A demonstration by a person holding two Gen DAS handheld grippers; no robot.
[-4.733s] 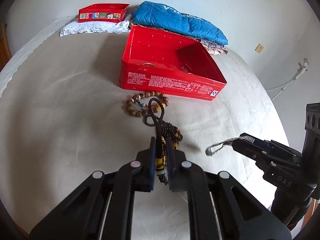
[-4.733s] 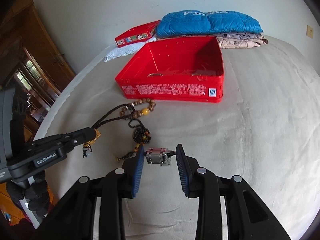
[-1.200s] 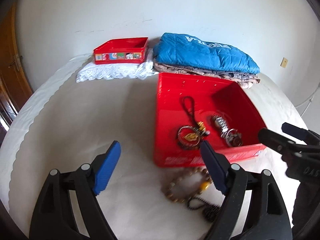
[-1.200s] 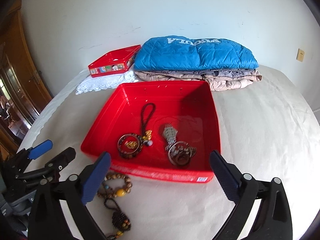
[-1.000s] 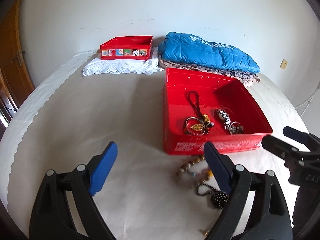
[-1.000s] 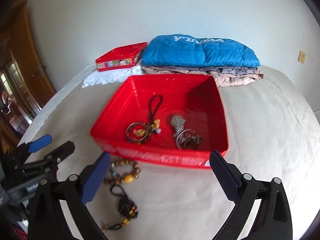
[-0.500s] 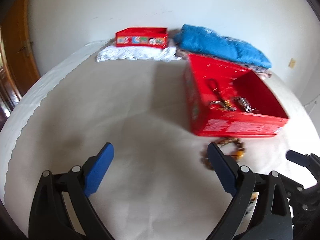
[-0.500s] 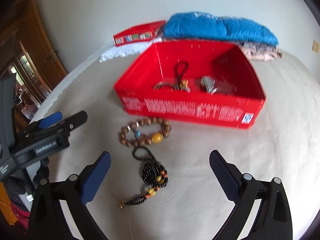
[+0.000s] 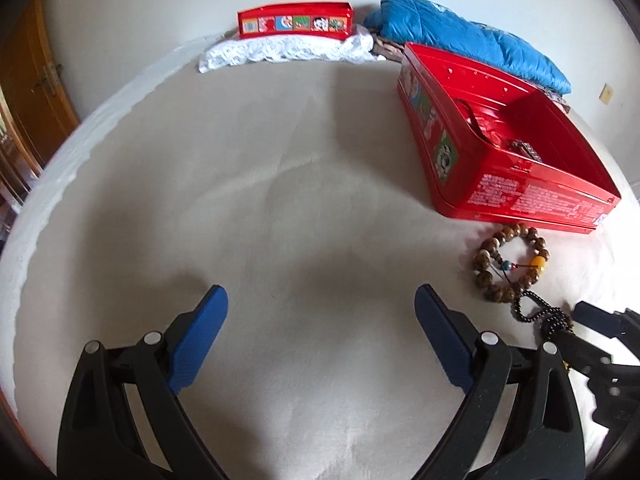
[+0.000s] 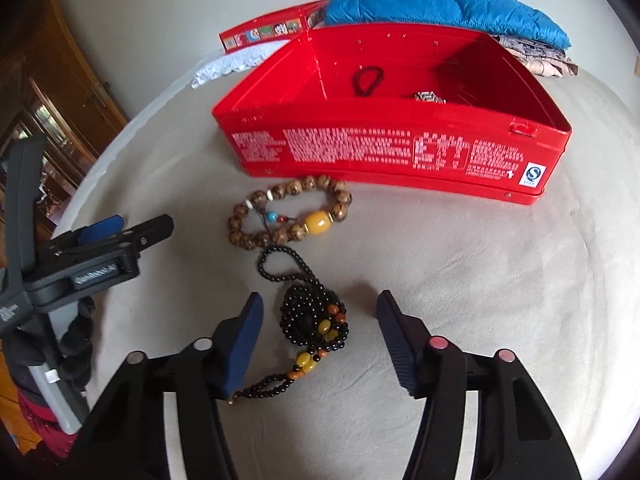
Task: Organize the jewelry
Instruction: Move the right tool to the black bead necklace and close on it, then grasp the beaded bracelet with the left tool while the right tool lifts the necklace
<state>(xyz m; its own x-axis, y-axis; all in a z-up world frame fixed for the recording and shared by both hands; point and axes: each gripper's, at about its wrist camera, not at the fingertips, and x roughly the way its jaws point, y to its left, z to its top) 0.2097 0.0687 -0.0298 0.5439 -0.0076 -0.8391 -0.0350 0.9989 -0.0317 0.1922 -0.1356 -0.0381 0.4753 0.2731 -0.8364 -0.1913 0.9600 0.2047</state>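
Observation:
A black bead necklace (image 10: 314,322) with amber beads lies bunched on the cream bedcover. My right gripper (image 10: 320,330) hangs over it with the bunch between its jaws; the jaws are closing and the pads do not touch it. Just beyond lies a brown wooden bead bracelet (image 10: 288,212) with one yellow bead, in front of the open red tin (image 10: 384,152), which holds a dark cord loop and a metal watch. My left gripper (image 9: 320,320) stands open over bare cover, left of the bracelet (image 9: 510,264) and necklace (image 9: 544,314).
A second red tin (image 9: 294,20) rests on white lace cloth (image 9: 280,50) at the back by the wall. A folded blue quilted jacket (image 10: 440,2) lies on patterned cloth behind the open tin (image 9: 500,152). A wooden door (image 9: 28,92) stands left.
Both grippers sank toward the bedcover and tipped down. The right jaws have narrowed around the black necklace. The left gripper swung left, so the tin now sits at its right.

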